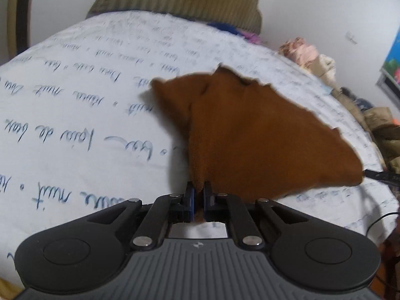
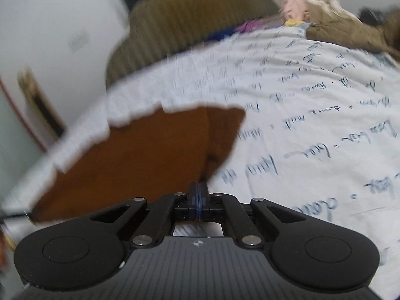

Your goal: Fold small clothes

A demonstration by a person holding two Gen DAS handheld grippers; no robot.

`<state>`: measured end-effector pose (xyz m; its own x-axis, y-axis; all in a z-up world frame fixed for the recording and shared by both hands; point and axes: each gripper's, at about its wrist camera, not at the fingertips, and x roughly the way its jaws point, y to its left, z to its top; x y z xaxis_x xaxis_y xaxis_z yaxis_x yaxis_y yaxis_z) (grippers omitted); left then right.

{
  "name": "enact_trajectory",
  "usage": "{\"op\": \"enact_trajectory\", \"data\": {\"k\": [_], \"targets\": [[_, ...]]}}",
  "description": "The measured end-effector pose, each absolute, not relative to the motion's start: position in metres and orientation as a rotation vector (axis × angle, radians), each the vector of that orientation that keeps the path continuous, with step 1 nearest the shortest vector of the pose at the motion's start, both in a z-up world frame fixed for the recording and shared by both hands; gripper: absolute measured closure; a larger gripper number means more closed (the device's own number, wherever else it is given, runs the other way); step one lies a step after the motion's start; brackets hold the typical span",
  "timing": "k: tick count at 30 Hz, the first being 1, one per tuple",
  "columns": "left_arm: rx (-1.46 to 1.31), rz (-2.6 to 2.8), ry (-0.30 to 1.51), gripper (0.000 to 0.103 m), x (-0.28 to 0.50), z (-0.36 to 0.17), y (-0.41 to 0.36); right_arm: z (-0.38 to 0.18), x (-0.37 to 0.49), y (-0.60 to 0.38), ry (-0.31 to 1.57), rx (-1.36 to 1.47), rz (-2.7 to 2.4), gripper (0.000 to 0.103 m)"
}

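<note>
A small brown garment (image 1: 250,135) hangs stretched above the bed, held at two corners. My left gripper (image 1: 199,190) is shut on its near corner, and the cloth spreads away to the right, where the tip of the other gripper (image 1: 375,175) pinches its far corner. In the right wrist view my right gripper (image 2: 199,190) is shut on the garment (image 2: 140,160), which spreads to the left with a scalloped edge on top. The cloth is blurred in both views.
The bed is covered by a white sheet (image 1: 75,115) printed with blue handwriting. An olive ribbed headboard (image 2: 190,25) stands at the far end. A pile of other clothes (image 2: 350,27) lies along the bed's right side. A black cable (image 1: 375,222) runs near the right edge.
</note>
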<state>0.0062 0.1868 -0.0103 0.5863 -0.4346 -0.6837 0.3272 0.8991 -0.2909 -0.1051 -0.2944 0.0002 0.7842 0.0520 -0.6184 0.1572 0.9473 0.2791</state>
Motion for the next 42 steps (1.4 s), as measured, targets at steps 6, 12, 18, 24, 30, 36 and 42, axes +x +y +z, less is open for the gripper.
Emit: {"op": "enact_trajectory", "data": {"k": [6,12,18,24,30,36,42], "targets": [[-0.106,-0.279,0.639,0.044,0.023,0.043,0.179,0.034,-0.079,-0.271,0.527,0.227,-0.052,0.046],[-0.113,-0.39,0.608,0.018,0.085,0.07,0.128,0.037,-0.008,-0.218,0.543,0.162,0.088,0.032],[-0.284,-0.441,0.861,0.019,0.161,0.033,0.133,0.005,0.04,-0.186,0.633,0.121,0.123,0.023],[-0.435,-0.556,1.069,0.019,0.188,-0.008,0.134,-0.031,0.045,-0.2,0.646,0.157,0.072,0.016],[-0.713,-0.672,1.049,0.019,0.198,-0.025,0.145,-0.036,0.043,-0.183,0.631,0.057,0.074,0.005],[-1.007,-0.567,0.759,0.019,0.194,-0.018,0.192,-0.037,0.043,-0.189,0.621,0.091,0.093,0.002],[-0.838,-0.477,0.776,0.019,0.191,0.005,0.209,-0.038,0.045,-0.188,0.623,0.092,0.1,0.0]]}}
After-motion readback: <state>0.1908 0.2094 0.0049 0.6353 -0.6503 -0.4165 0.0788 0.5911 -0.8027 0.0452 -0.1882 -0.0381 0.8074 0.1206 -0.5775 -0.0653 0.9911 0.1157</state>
